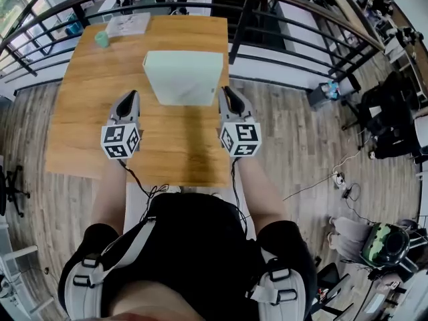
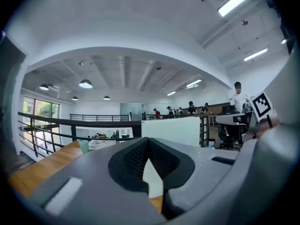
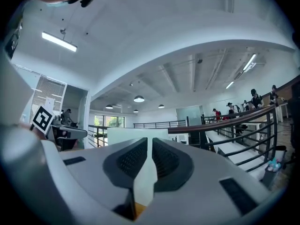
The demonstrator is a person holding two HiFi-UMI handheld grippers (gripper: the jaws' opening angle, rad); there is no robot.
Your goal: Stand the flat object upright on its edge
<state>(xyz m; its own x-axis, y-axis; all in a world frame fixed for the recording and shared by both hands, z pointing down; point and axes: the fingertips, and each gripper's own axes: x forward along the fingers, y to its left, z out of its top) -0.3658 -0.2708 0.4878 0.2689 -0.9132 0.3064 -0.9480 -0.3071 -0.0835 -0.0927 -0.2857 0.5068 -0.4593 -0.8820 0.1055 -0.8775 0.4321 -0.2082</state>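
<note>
White box sits on the table, apparently up on its edge, broad face toward you, long axis left to right. Your right gripper is just beside its right corner; your left gripper stands apart. Both pairs of fingers are closed, holding nothing.

The left forearm and right forearm reach forward side by side, level with each other. The left tool has its jaws closed tip to tip on nothing. The right tool has its jaws all but together, with only a thin slit between them and nothing gripped.
</note>
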